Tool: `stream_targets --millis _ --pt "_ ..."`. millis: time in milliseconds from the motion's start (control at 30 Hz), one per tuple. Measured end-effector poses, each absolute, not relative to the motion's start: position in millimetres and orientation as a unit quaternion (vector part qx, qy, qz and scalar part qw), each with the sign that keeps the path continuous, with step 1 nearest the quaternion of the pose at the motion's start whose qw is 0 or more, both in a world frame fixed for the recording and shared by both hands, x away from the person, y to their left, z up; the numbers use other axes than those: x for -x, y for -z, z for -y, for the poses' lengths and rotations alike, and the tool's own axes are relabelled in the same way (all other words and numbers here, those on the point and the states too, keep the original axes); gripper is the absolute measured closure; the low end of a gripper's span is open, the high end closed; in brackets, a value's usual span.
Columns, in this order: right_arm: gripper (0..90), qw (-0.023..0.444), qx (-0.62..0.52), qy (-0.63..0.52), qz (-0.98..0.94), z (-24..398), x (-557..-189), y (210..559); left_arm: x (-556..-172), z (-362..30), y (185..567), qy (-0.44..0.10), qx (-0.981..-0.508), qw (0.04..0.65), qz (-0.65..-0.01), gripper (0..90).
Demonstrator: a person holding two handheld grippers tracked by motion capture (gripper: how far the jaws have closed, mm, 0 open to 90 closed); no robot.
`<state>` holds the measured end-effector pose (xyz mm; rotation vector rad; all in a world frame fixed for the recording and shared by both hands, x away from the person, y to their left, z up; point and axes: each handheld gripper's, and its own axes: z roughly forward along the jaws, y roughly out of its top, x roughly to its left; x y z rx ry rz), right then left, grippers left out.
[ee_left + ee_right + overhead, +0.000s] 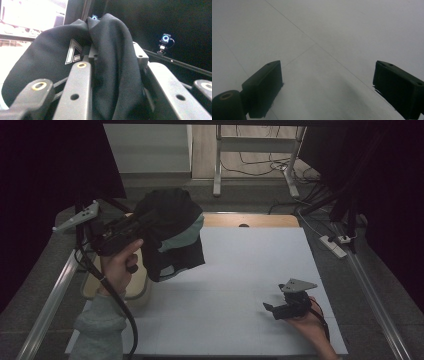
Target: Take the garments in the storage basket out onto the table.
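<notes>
Left gripper (pixel 131 227) jaws clamped on black garment (pixel 172 232), garment hanging above counter's (pixel 240 270) left edge, right gripper (pixel 277 310) jaws apart, resting low near counter's right edge

Garment (pixel 172 237) above the table's (pixel 240 310) left edge, right gripper (pixel 280 310) far right.

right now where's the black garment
In the high view the black garment hangs at the left, clamped in the left tongs above the white table, far from the right tongs.
</notes>
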<state>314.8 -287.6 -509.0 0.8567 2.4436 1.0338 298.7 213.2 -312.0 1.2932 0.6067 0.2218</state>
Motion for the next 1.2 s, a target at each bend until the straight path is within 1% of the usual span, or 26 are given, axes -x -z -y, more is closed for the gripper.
stream_targets --millis 233,833,1100,1200 --pt "8.8 0.177 -0.302 -0.366 -0.862 288 -315 509 -303 -192 316 -0.081 -0.604 0.746 -0.269 69.2" --pt "8.8 0.177 -0.301 -0.366 -0.863 288 -315 508 -313 -138 341 -0.017 -0.645 0.722 -0.251 69.0" --pt "8.8 0.177 -0.304 -0.368 -0.861 289 -314 508 -319 -125 369 0.004 -0.664 0.701 -0.261 69.0" --pt "8.8 0.177 -0.303 -0.367 -0.861 288 -315 508 -323 -121 382 0.002 -0.676 0.686 -0.269 68.9"
